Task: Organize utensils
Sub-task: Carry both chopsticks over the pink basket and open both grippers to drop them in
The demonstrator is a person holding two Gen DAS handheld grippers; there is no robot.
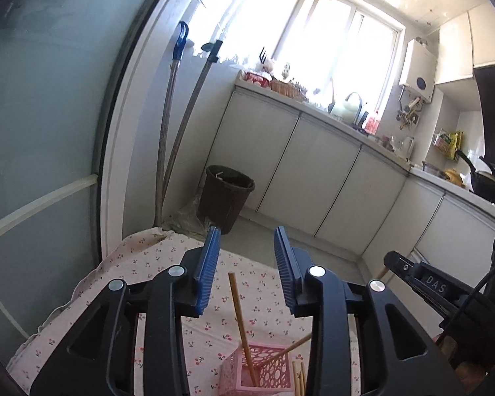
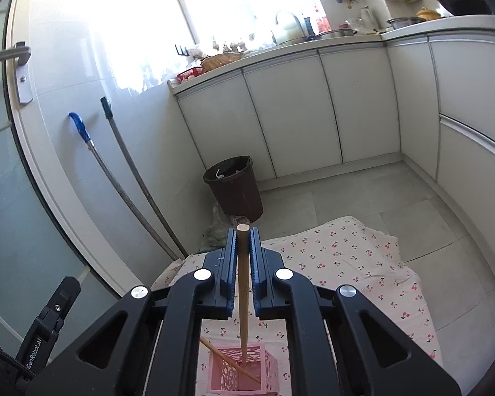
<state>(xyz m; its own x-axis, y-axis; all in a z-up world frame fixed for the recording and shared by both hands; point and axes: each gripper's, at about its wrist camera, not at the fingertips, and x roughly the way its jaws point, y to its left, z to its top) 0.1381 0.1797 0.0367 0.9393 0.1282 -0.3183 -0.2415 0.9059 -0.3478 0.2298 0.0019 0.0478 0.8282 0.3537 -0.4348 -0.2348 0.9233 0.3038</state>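
- Right gripper (image 2: 243, 247): blue pads closed on slender wooden chopstick (image 2: 242, 297), long axis along the fingers, lower tip just above perforated pink plastic basket (image 2: 237, 376), directly below and ahead.
- Left gripper (image 1: 247, 264): parted, empty, above the same basket holding two leaning chopsticks.
- Basket base cut off by frame edge; right grip nearer.
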